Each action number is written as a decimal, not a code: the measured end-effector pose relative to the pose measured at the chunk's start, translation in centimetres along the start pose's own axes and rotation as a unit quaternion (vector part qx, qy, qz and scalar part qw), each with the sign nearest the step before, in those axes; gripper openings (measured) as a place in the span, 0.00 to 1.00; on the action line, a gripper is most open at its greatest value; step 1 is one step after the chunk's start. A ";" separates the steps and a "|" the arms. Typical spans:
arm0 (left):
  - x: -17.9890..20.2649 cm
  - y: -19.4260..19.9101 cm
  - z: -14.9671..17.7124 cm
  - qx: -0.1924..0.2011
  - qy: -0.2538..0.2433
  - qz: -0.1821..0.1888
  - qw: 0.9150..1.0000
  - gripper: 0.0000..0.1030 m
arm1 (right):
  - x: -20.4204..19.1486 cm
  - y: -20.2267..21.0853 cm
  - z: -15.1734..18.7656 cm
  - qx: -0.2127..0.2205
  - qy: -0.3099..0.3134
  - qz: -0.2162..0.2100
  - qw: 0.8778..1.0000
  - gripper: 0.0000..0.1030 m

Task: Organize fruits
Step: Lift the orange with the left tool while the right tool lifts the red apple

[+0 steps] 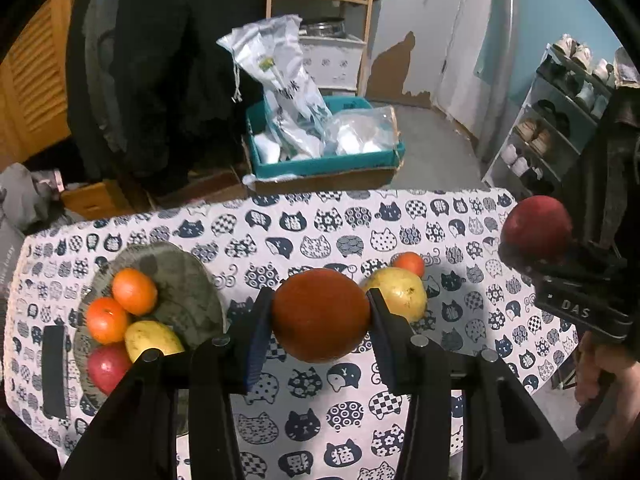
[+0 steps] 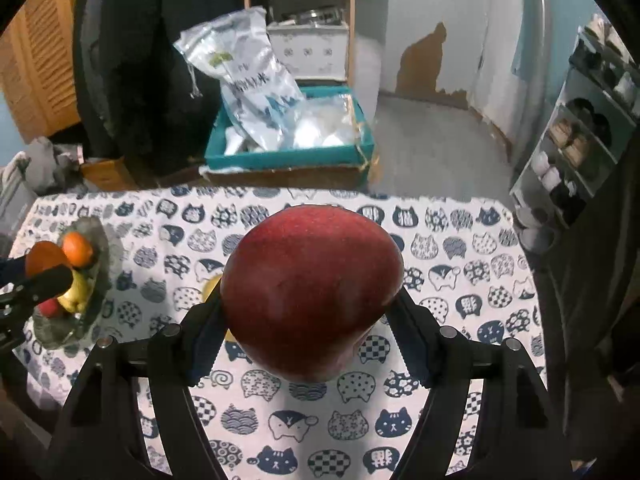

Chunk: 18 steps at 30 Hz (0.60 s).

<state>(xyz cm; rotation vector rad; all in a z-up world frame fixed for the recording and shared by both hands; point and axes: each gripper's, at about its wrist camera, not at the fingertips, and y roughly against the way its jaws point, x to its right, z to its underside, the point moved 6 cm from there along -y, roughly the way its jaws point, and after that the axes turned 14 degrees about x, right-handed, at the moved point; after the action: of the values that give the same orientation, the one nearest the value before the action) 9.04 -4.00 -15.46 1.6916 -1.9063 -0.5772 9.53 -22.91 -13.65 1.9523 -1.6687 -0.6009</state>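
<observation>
Clamped between my left tool (image 1: 320,316) pads sits a dark orange (image 1: 320,314), lifted clear of the worktop (image 1: 400,216). My right tool (image 2: 308,300), jaws spread wide, grips a big red apple (image 2: 312,292), also up in the air. Now the relation that matters: the grey plate (image 1: 188,280) with two oranges, a yellow fruit and a red one lies off to the left of both tools, and my left tool is the nearer, so I judge the orange goes first. A yellow pear (image 1: 400,292) and a small orange (image 1: 409,264) wait on the cloth just behind it.
</observation>
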 end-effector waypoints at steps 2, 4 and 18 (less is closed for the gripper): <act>-0.3 0.6 -0.3 0.006 0.001 -0.003 1.000 0.45 | -0.4 0.8 -0.7 0.010 0.004 -0.002 1.000 0.72; -0.6 1.2 -0.7 0.014 0.002 -0.006 1.000 0.45 | -0.8 1.5 -1.1 0.017 0.009 -0.004 1.000 0.72; -3.8 3.8 -2.0 0.048 0.019 -0.030 0.998 0.45 | -4.8 4.7 -3.7 0.057 0.032 -0.041 0.997 0.72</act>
<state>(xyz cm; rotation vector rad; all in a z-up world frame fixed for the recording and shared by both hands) 7.69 0.32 -11.89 1.8125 -1.8876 -0.4796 7.48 -18.40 -7.77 2.1059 -1.6218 -0.4771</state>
